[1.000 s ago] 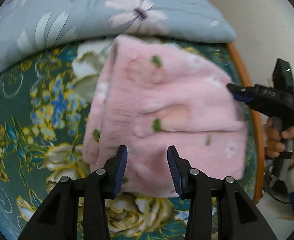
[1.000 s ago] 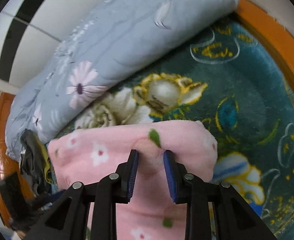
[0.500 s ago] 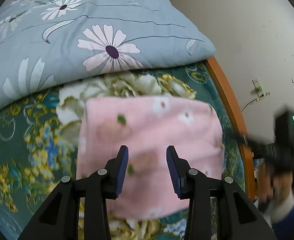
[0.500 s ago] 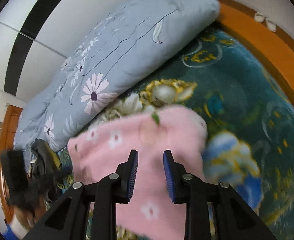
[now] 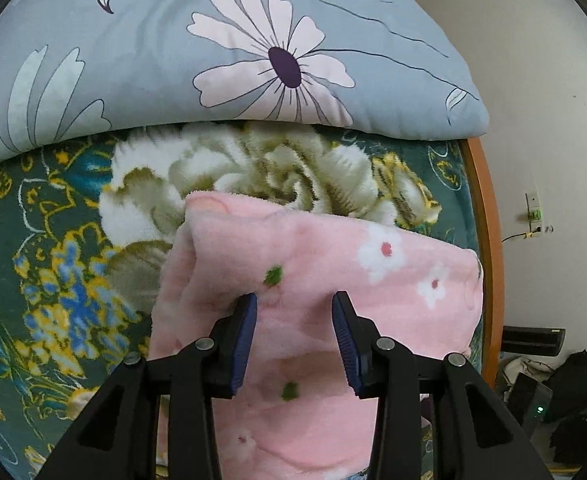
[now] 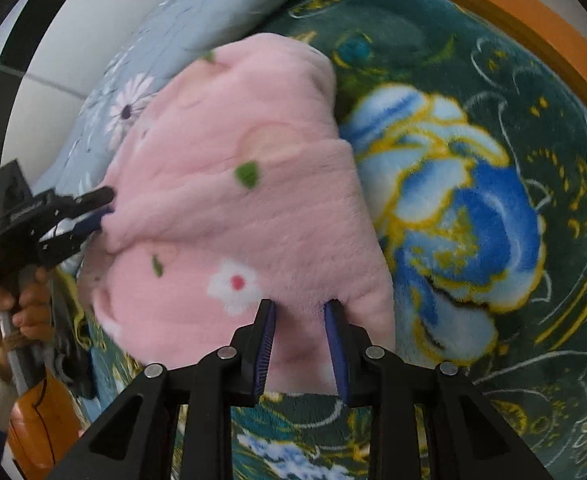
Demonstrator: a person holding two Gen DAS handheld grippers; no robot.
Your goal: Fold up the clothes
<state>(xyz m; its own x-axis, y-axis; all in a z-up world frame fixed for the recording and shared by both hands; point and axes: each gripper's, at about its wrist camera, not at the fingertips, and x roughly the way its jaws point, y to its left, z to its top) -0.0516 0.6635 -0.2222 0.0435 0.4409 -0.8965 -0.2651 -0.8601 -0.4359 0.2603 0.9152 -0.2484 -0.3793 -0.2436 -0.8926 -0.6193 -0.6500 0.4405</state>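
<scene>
- We see the pink fleece garment [image 5: 333, 280] folded over, held above the green floral blanket [image 5: 53, 240], just below the grey daisy quilt [image 5: 213, 60].
- Left gripper [image 5: 294, 312]: jaws narrow, pads pinching a bunch of the pink fleece.
- Right gripper [image 6: 299, 320]: jaws narrow, clamped on the garment's near edge.
- Left gripper's body carries faint white lettering; we cannot read it.
- Orange wooden bed frame [image 6: 513, 12] rims the blanket.
- A hand [image 6: 17, 304] grips the left gripper's handle.

Fluffy pink fleece garment [image 5: 333, 280] on plush blanket [image 5: 53, 240].
</scene>
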